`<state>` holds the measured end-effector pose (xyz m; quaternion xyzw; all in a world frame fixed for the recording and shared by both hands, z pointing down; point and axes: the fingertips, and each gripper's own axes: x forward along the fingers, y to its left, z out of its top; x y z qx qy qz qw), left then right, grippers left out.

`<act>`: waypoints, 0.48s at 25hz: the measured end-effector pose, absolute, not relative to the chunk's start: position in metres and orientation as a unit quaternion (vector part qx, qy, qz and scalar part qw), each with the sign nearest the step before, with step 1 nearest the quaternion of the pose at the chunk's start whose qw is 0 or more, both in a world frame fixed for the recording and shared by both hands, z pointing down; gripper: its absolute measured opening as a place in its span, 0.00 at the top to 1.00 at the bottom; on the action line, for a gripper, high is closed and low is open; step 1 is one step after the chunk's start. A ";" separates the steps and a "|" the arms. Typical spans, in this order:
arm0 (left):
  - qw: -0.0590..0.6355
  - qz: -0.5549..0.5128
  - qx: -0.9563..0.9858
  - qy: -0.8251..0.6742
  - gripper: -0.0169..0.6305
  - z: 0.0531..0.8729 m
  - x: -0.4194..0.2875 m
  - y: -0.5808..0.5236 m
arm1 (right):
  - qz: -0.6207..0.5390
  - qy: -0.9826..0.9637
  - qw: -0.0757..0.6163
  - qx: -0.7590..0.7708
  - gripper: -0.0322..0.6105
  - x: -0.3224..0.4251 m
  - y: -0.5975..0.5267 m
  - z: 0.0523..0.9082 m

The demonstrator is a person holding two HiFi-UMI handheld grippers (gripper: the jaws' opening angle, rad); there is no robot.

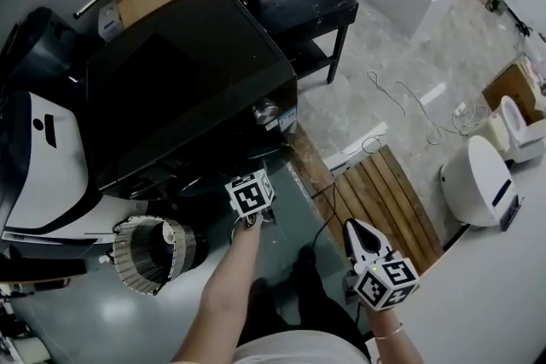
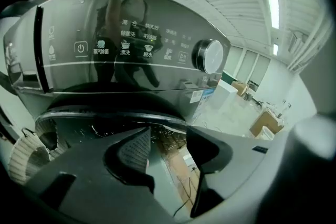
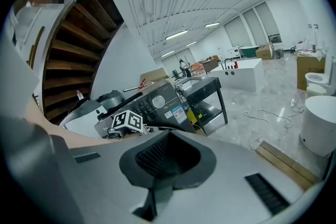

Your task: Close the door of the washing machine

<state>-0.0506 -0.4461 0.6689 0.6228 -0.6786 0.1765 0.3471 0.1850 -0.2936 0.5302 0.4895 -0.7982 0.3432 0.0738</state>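
While the washing machine stands dark ahead of both tools in the head view, its door is open: a greenish glass pane swung out from the front, lying roughly level, its long axis running from the machine back toward the person. The left gripper sits over the pane's machine-side edge, just below the knob. The right gripper hangs well to the right of the door, tips aimed forward

From the left gripper view, the jaws of the left gripper stand wide apart, with the pale door glass showing in the gap; I cannot tell whether a pad touches it. The control panel fills the space above

Seen in the right gripper view, the right gripper has its jaws together on nothing, the machine far ahead and left
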 end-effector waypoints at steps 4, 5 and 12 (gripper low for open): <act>0.365 0.160 0.616 -0.680 0.61 0.669 -0.050 -0.448 | 0.341 -0.802 0.079 0.484 0.93 0.188 -0.304 0.533; 0.367 0.158 0.615 -0.680 0.61 0.669 -0.050 -0.449 | 0.341 -0.802 0.080 0.484 0.93 0.188 -0.306 0.534; 0.378 0.143 0.605 -0.686 0.62 0.671 -0.050 -0.453 | 0.344 -0.805 0.085 0.476 0.93 0.188 -0.307 0.542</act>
